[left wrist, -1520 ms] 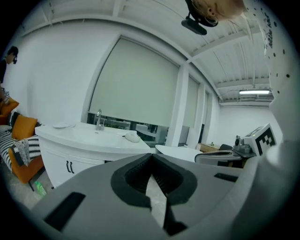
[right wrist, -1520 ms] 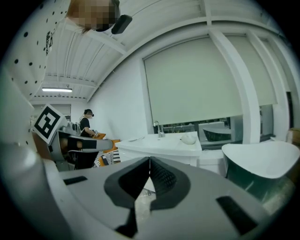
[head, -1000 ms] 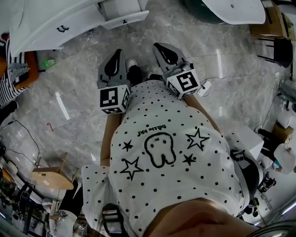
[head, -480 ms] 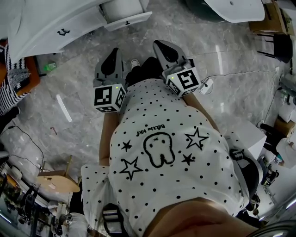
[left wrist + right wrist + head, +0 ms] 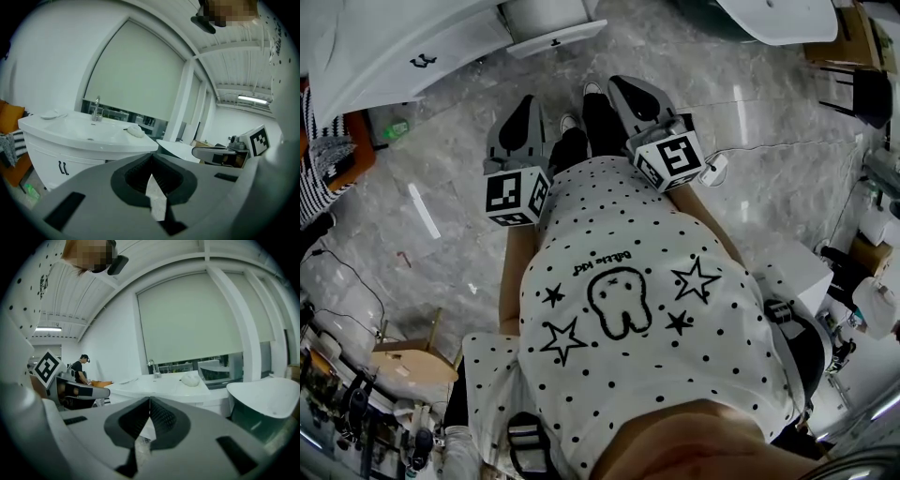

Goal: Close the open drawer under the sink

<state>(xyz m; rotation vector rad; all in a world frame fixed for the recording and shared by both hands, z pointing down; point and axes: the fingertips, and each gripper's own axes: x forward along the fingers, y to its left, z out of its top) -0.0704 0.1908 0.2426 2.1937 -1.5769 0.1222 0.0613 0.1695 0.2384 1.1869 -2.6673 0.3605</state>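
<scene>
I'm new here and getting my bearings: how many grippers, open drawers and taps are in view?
Grey handheld two-jaw grippers: 2, left gripper and right gripper
Open white drawer with black handle: 1
Chrome tap on the white sink: 1
Total: 4

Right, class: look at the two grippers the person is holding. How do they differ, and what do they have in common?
The left gripper is nearer the white sink cabinet. The right gripper is on the other side of the person's legs.
The left cube has a different black-and-white marker from the right cube, which is turned more cornerwise.
On both grippers the jaws are shut, with nothing held.
</scene>
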